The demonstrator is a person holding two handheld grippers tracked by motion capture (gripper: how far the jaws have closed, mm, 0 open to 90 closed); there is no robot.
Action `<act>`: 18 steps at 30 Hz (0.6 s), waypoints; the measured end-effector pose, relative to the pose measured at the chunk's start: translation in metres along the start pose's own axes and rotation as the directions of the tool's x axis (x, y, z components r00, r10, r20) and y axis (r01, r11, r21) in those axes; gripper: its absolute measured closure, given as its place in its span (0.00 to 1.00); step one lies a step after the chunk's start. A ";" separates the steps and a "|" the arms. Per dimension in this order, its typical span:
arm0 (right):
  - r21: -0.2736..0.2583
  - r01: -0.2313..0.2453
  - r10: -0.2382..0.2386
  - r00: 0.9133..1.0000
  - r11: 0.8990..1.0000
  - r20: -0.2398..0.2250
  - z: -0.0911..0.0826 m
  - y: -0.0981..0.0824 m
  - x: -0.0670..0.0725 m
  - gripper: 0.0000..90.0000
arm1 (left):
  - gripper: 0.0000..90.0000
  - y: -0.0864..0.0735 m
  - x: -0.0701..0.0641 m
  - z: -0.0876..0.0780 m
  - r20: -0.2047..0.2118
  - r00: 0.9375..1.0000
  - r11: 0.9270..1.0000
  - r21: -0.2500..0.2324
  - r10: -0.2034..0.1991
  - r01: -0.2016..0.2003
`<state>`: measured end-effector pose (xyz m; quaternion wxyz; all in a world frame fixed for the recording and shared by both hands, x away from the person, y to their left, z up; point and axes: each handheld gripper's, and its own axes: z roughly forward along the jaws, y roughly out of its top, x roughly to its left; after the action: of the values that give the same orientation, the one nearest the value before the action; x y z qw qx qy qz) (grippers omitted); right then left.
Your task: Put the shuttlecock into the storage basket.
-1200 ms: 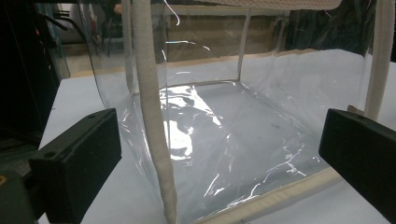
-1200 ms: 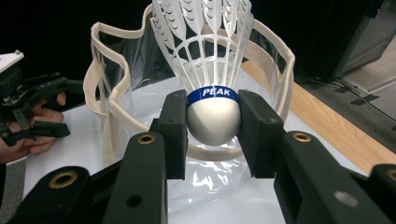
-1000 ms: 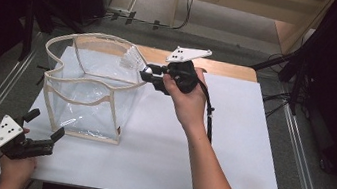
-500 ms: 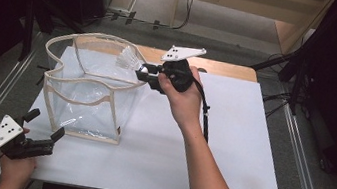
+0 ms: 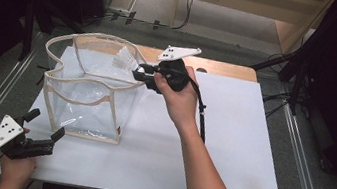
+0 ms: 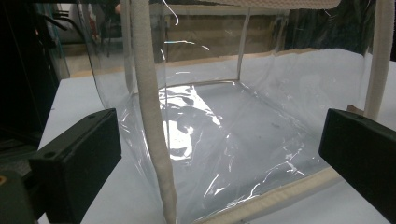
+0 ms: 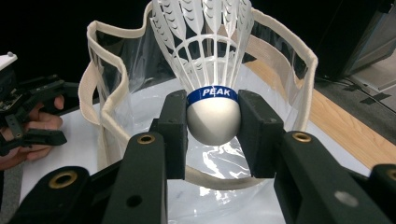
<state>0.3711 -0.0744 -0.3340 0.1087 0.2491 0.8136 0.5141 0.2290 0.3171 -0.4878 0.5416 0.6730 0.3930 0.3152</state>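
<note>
**Shuttlecock poised over the bag's open mouth**

Right claw is clamped on the white cork nose of the shuttlecock, one jaw on each side, just under the blue band. The feathers point straight away from the claw, toward 12 o'clock in the right gripper view, so the long axis runs out over the bag. In the high view that claw sits at the rim of the clear bag, at its 2 o'clock corner, with the open mouth lying toward 9 o'clock. A release looks close! Left claw, jaws apart and holding nothing, waits on the tabletop just off the bag's 7 o'clock corner.
</note>
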 end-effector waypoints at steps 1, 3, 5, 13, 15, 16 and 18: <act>0.004 -0.001 0.001 1.000 1.000 0.000 0.000 0.000 0.000 0.69 | 0.00 0.000 0.000 0.000 0.000 1.000 1.000 0.000 0.000 0.000; 0.005 0.003 -0.003 1.000 1.000 -0.002 0.002 0.000 0.000 0.69 | 0.00 0.000 0.000 0.000 0.000 1.000 1.000 -0.001 -0.001 0.001; 0.007 0.001 -0.001 1.000 1.000 -0.003 0.003 0.000 0.000 0.69 | 0.00 0.000 0.000 0.000 0.000 1.000 1.000 -0.001 -0.001 0.001; 0.011 -0.006 0.006 1.000 1.000 -0.001 0.005 -0.002 0.000 0.69 | 0.00 0.000 0.000 0.000 0.000 1.000 1.000 -0.001 0.000 0.000; 0.011 -0.007 0.007 1.000 1.000 0.000 0.005 -0.003 -0.001 0.69 | 0.00 0.000 0.000 0.000 -0.001 1.000 1.000 -0.001 0.000 0.000; 0.011 -0.007 0.007 1.000 1.000 0.000 0.005 -0.003 -0.001 0.69 | 0.00 0.000 0.000 0.000 -0.001 1.000 1.000 -0.001 0.000 0.000; 0.013 -0.010 0.010 1.000 1.000 0.001 0.004 -0.003 -0.002 0.69 | 0.00 0.000 0.000 0.000 -0.001 1.000 1.000 -0.001 0.000 0.000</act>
<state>0.3736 -0.0730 -0.3391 0.1049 0.2542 0.8155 0.5092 0.2292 0.3169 -0.4878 0.5417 0.6726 0.3931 0.3157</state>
